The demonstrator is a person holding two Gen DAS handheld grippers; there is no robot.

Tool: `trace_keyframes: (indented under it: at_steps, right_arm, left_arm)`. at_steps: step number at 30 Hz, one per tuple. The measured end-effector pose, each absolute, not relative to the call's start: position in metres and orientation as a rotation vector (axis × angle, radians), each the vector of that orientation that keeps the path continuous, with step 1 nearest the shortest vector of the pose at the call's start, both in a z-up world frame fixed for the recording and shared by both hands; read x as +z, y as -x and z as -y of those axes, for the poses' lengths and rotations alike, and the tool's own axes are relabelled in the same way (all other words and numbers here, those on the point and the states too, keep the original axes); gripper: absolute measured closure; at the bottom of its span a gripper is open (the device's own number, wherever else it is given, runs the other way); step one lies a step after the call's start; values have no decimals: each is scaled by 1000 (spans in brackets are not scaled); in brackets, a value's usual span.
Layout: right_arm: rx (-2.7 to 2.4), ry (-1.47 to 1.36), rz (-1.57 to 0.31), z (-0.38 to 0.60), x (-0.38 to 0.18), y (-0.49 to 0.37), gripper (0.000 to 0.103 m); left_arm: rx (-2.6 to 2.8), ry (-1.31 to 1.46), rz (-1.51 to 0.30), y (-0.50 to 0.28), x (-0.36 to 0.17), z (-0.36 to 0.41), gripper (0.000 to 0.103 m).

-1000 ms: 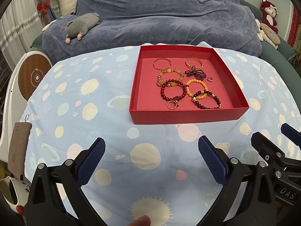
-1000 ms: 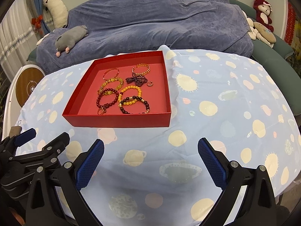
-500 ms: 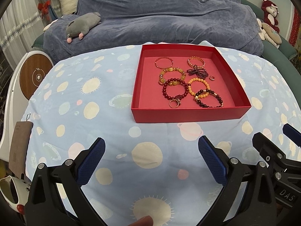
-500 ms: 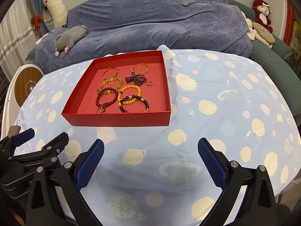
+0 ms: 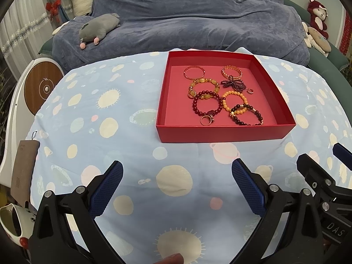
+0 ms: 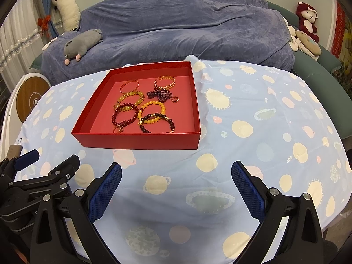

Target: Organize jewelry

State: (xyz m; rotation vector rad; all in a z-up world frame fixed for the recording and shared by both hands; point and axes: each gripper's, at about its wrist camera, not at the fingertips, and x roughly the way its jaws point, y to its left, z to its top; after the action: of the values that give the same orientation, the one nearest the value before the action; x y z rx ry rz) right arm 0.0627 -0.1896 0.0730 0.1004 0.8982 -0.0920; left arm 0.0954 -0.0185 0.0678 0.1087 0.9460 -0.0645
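— On the counter (image 5: 132, 101), under a pale blue cloth (image 6: 253, 132) printed with suns and planets: one shallow red box (image 5: 222, 132), lidless, sitting flat. Landmark for everything else.

— Contents?

— All jewelry, clustered toward the box's middle and far half. Near the far wall, a thin gold bangle (image 5: 194, 72) and beside it a gold-link bracelet (image 5: 231, 71). Just nearer than those, a yellow stone bracelet (image 5: 203, 85) and a dark purple beaded tangle (image 5: 233, 84), with a small ring (image 5: 250, 91) by the tangle. Closer to the near wall, a dark red bead bracelet (image 5: 207, 105), an orange bead bracelet (image 5: 234, 101), and a dark bracelet with gold spacers (image 5: 247, 115) overlapping the orange one. Another ring (image 5: 205, 120) touching the red beads at their near side.

— Hard to make out?

— Plenty. Purple tangle: impossible to say whether one strand or several. From the right wrist view, near wall of the box cutting off the nearest edge of the dark bracelet. Charm on the red beads too small to read.

— And the tools?

— Left hand-held gripper (image 5: 177, 189) short of the box's near wall, blue pads (image 5: 106, 190) spread wide, nothing between them. Right hand-held gripper (image 6: 176, 190) likewise wide and bare, short of the box and off toward its right corner. Both above the cloth; contact with it not discernible. Beyond the box, a blue-covered sofa (image 6: 176, 22) with a grey plush (image 6: 82, 41) on it.
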Motion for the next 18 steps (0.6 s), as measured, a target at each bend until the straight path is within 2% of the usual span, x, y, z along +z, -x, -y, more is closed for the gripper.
trace_keyframes:
  at_steps: [18]
  right_arm:
    - [-94, -97, -896, 188, 73, -63, 7]
  left_arm:
    - [-51, -110, -959, -97, 63, 18, 8]
